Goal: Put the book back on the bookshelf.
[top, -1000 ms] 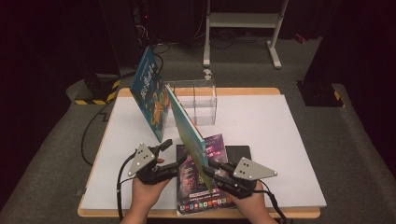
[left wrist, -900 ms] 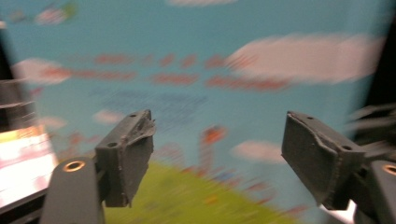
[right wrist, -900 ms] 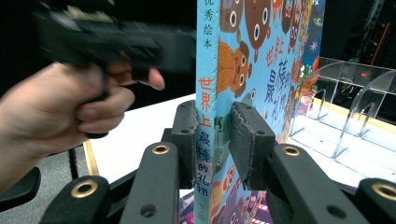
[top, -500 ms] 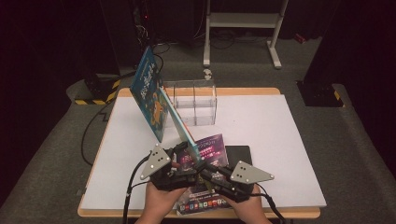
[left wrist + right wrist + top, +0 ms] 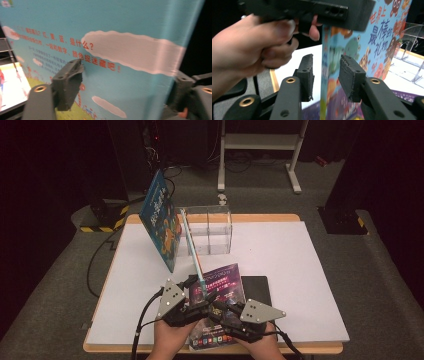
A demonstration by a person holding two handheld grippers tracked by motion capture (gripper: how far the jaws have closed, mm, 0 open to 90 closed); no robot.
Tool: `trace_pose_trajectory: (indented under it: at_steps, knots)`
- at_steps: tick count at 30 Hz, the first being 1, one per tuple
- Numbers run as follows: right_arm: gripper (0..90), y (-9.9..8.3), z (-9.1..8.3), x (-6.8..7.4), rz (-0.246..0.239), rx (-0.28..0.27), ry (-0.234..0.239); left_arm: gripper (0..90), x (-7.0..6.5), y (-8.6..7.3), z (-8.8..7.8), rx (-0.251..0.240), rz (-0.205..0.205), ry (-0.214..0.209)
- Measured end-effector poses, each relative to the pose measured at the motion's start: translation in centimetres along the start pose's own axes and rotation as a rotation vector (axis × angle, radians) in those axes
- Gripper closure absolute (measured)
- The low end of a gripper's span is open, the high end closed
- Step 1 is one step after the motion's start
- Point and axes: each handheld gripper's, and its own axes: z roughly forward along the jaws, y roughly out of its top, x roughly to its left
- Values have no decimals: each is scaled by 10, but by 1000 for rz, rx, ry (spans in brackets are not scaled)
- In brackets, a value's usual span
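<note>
A thin light-blue picture book (image 5: 192, 252) stands tilted, its top against the clear holder and its lower end over the flat purple book. My left gripper (image 5: 194, 285) has just been closing on it. In the left gripper view (image 5: 128, 75) one pad (image 5: 70, 82) lies against the back cover (image 5: 125, 30) and the other jaw sits behind the book's edge. My right gripper (image 5: 209, 299) has just been opening. In the right gripper view (image 5: 327, 58) its pads stand apart on both sides of the book's spine (image 5: 324, 75), with a gap at each side.
A clear acrylic holder (image 5: 215, 227) stands at the back of the white table (image 5: 300, 270), with a darker blue book (image 5: 160, 222) leaning on its left side. A purple book (image 5: 225, 282) lies flat on a black one (image 5: 257, 287) near the front edge.
My left gripper has moved right, up to the tilted book, and now sits close beside the right one. The right jaws have spread off the book. The book has kept its lean.
</note>
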Motion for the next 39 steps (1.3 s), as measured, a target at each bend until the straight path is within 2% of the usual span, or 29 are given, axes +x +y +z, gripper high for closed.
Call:
trace_pose_trajectory:
  at_steps: [4,7,9,11,13,15,16,17,21,23,24,26,28,33,35,36,39]
  knots:
    - [619,-11,-18,-4,-3,4,-31,398,7,-2,-11,-11,19,30]
    - [621,-20,-31,-15,40,-3,-69,501,13,-4,-23,-26,36,59]
    - [621,-24,-37,-23,82,-8,-85,589,18,-4,-32,-42,42,92]
    - [623,-25,-40,-27,96,-13,-99,657,27,-3,-43,-52,38,138]
    - [622,-25,-41,-29,101,-17,-101,707,39,-3,-53,-59,16,177]
    - [622,-25,-39,-28,94,-10,-103,723,52,-4,-62,-58,-14,186]
    - [622,-26,-38,-28,93,-8,-102,712,58,-4,-65,-49,-17,165]
    - [622,-26,-38,-28,91,-4,-102,711,61,-5,-67,-41,-11,160]
    - [622,-27,-36,-28,87,7,-110,761,65,-10,-74,-35,46,223]
    - [622,-28,-36,-30,90,10,-118,784,69,-14,-78,-36,52,241]
    - [622,-28,-37,-31,93,11,-121,789,73,-16,-81,-37,50,244]
    - [622,-29,-37,-33,100,11,-127,787,80,-20,-85,-47,12,243]
    - [621,-30,-38,-34,102,12,-134,789,85,-25,-88,-53,0,232]
    - [616,-33,-38,-38,111,20,-149,788,87,-31,-91,-60,24,210]
    - [613,-35,-38,-39,116,24,-153,784,88,-30,-90,-62,20,199]
    - [611,-35,-38,-39,116,25,-154,780,89,-30,-90,-64,17,191]
    - [605,-37,-39,-40,117,26,-160,749,97,-32,-90,-78,-16,120]
